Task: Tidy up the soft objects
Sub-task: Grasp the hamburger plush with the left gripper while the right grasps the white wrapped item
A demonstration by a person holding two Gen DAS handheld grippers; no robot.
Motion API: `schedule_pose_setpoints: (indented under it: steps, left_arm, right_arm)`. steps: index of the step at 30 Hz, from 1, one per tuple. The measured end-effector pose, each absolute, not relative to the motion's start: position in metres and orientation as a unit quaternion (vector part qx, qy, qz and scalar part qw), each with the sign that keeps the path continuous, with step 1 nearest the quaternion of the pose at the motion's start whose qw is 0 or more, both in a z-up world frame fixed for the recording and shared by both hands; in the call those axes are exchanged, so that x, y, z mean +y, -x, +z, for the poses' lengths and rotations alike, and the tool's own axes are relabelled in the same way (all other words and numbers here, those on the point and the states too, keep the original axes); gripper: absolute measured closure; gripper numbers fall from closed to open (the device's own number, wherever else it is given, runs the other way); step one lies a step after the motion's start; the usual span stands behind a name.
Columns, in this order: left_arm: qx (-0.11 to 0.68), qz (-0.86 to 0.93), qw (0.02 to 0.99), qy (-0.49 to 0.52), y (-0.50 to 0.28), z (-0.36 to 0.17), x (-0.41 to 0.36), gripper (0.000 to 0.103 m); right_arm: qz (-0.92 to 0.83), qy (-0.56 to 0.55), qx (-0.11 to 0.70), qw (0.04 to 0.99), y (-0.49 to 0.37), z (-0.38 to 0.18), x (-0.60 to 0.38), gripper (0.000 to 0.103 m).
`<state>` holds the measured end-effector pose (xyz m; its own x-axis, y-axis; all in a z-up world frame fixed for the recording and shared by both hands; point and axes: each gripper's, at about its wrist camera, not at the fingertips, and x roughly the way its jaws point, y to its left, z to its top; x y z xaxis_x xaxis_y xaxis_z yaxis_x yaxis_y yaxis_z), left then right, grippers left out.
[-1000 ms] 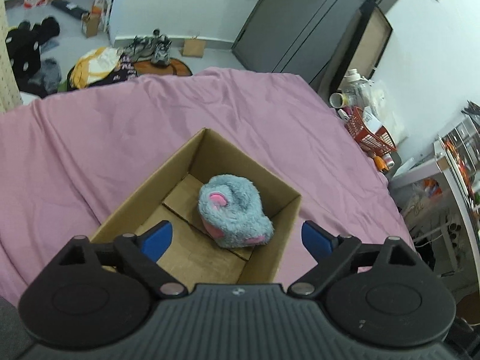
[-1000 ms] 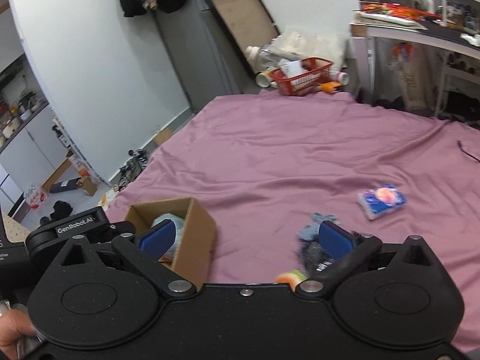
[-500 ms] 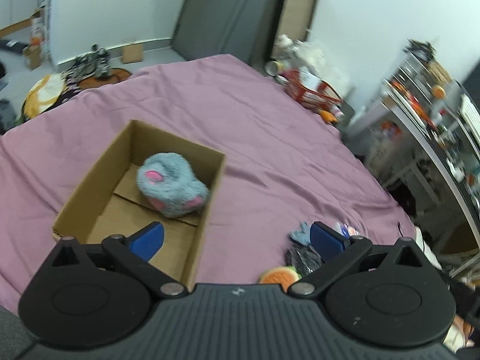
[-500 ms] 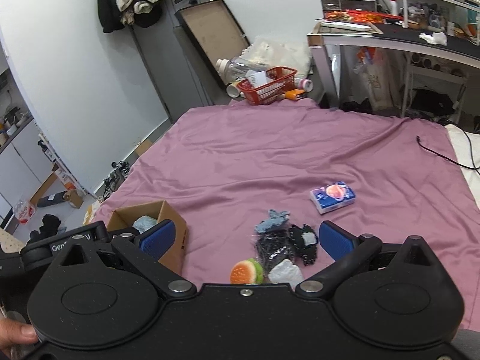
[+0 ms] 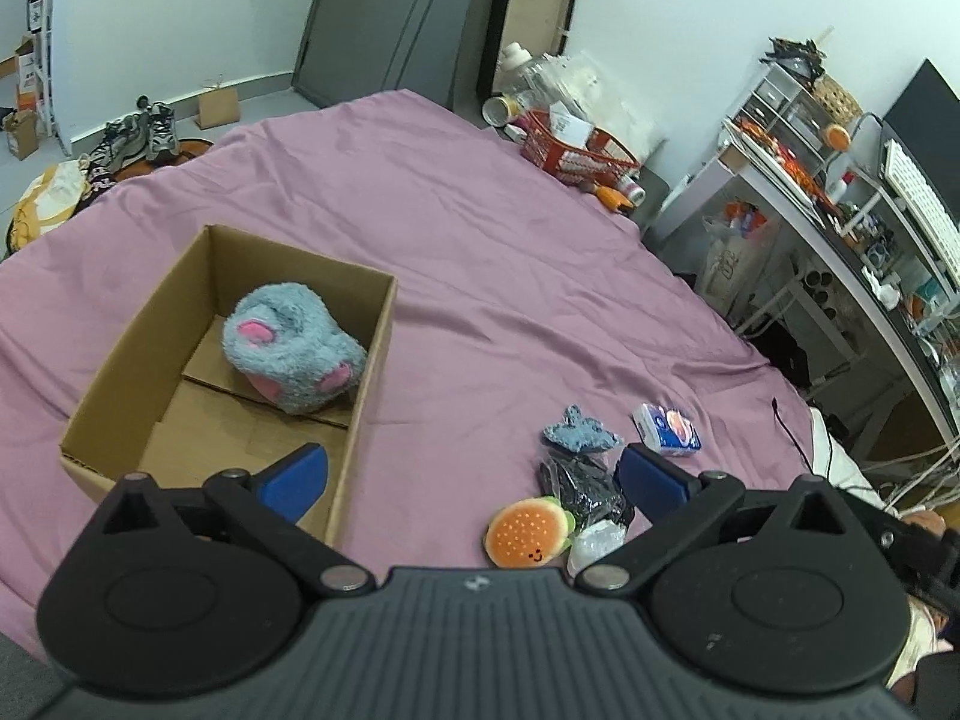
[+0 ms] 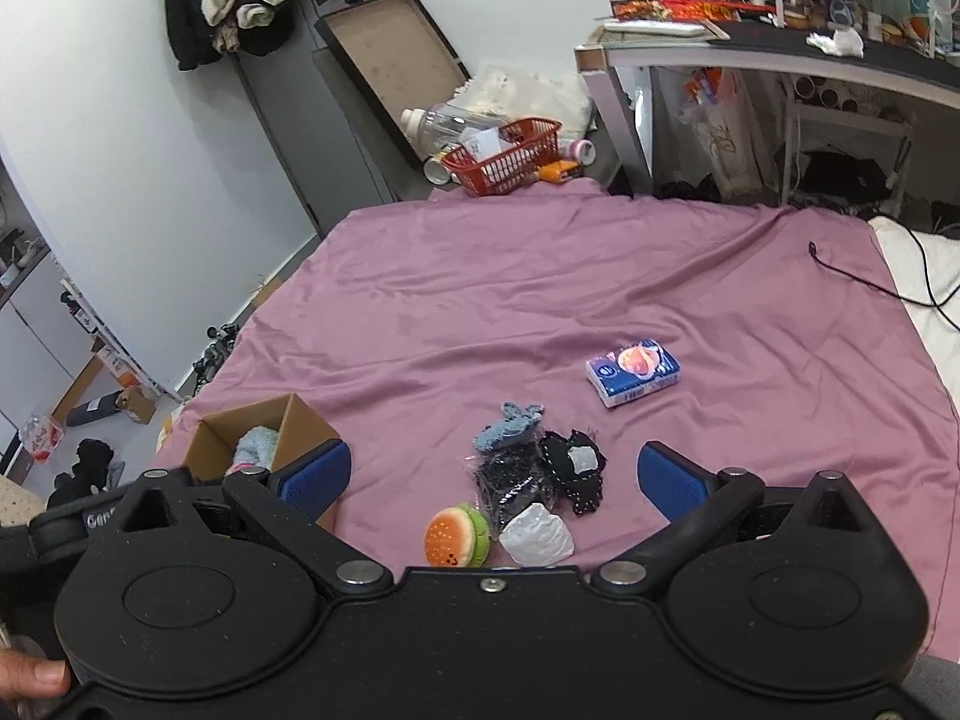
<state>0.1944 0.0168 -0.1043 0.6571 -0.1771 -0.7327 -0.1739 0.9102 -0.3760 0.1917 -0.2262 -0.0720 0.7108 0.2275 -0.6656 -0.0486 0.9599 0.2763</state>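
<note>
A cardboard box point(image 5: 369, 360) point(image 6: 306, 420) sits on the pink bed sheet point(image 5: 480, 252) and holds a grey-blue plush slipper point(image 5: 294, 354). To its right lies a pile: a burger plush point(image 5: 528, 534) point(image 6: 456, 534), black dotted fabric point(image 5: 585, 486) point(image 6: 516, 480), a blue knitted piece point(image 5: 579, 432) point(image 6: 510, 426) and a white wrapped item point(image 6: 537, 534). A tissue pack point(image 5: 666, 429) point(image 6: 633, 372) lies beyond. My left gripper point(image 5: 474, 477) is open and empty between box and pile. My right gripper point(image 6: 495, 477) is open and empty above the pile.
A red basket point(image 6: 504, 156) with bottles stands past the bed's far edge. A cluttered desk point(image 6: 780, 54) is at the far right. A black cable point(image 6: 870, 282) lies on the sheet's right side. Shoes point(image 5: 138, 132) and clutter are on the floor to the left.
My left gripper has swung right from over the box, so the pile has come into its view. My right gripper has drawn back and risen, showing the whole pile.
</note>
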Motion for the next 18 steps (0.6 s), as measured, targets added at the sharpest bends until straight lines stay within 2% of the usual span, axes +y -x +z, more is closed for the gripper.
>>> schedule_pose_setpoints:
  steps: [12, 18]
  left_arm:
    - [0.452, -0.038, 0.864, 0.219, -0.208, -0.137, 0.007, 0.000]
    - [0.475, -0.033, 0.852, 0.218, -0.213, -0.155, -0.002, 0.000]
  right_arm:
    - [0.051, -0.156, 0.408, 0.898, -0.211, -0.114, -0.243, 0.000]
    - [0.056, -0.216, 0.434, 0.873, -0.221, -0.137, -0.256, 0.000]
